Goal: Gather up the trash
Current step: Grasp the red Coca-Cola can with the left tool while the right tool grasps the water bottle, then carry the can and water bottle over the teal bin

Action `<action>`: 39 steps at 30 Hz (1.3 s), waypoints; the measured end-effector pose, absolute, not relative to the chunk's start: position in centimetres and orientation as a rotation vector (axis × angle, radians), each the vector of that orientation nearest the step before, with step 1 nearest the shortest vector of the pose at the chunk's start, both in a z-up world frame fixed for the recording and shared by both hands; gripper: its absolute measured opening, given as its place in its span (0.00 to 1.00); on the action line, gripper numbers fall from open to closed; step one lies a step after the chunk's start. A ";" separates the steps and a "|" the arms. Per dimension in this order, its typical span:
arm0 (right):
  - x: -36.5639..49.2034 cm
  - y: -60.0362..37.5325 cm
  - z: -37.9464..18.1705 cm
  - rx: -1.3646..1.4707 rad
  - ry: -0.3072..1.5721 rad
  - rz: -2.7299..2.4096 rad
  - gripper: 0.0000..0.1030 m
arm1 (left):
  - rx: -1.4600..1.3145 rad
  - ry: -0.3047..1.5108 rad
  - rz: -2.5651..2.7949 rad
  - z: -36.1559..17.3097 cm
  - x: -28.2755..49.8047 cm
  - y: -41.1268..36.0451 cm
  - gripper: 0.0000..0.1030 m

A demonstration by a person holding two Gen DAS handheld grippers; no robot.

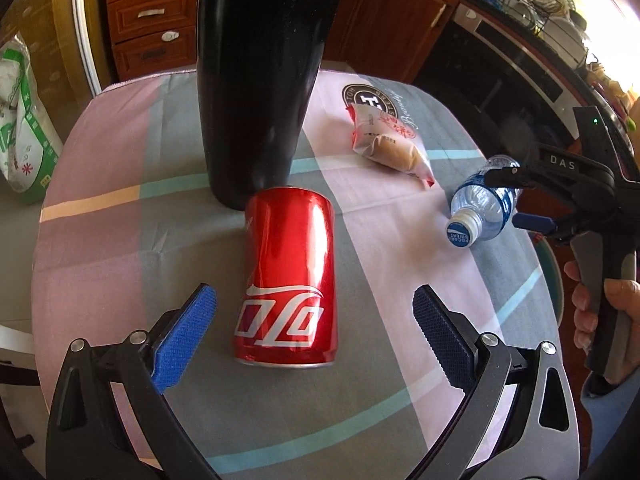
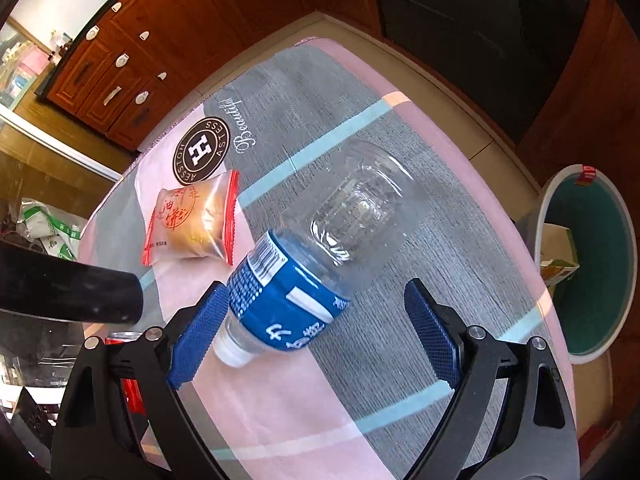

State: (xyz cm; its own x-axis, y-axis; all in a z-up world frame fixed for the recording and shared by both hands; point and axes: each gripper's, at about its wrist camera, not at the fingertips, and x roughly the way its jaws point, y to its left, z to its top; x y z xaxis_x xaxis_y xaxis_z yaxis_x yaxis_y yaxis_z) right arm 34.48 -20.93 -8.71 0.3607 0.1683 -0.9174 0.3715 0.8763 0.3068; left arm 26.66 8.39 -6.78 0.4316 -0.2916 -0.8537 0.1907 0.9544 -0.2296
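Observation:
A red cola can point(image 1: 286, 276) lies on its side on the checked tablecloth point(image 1: 120, 240), one end towards me. My left gripper point(image 1: 314, 296) is open, a blue pad on either side of the can and clear of it. A clear plastic bottle point(image 2: 332, 248) with a blue label and a white cap lies on the cloth. My right gripper point(image 2: 316, 292) is open around its neck end, the left pad right beside the label. The left wrist view shows the bottle point(image 1: 480, 204) too, with the right gripper point(image 1: 506, 198) held by a hand. A sealed snack packet point(image 2: 192, 220) lies further back.
A tall black tumbler point(image 1: 260, 80) stands just behind the can. A teal bin with a white rim point(image 2: 624, 240) sits on the floor off the table's right side, cartons inside. Wooden drawers point(image 1: 148, 12) and a dark oven front lie beyond the table.

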 end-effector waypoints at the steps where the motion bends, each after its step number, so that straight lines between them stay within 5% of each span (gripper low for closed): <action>1: 34.9 -20.9 -9.1 0.535 1.207 -0.125 0.85 | -0.103 1.087 -0.302 -7.0 26.8 8.4 0.96; 17: 36.0 -19.2 -10.8 0.473 1.214 -0.004 0.77 | -0.100 1.113 -0.289 -9.2 28.7 8.4 0.95; 18: 35.5 -19.0 -10.7 0.461 1.223 0.011 0.77 | -0.095 1.114 -0.287 -9.2 28.7 8.3 0.93; 22: 33.3 -18.3 -10.8 0.410 1.253 0.069 0.77 | -0.076 1.136 -0.280 -9.6 28.5 7.6 0.49; 39: 23.2 -20.4 -8.4 0.414 1.237 0.141 0.77 | 0.010 1.081 -0.354 -6.1 21.8 1.9 0.49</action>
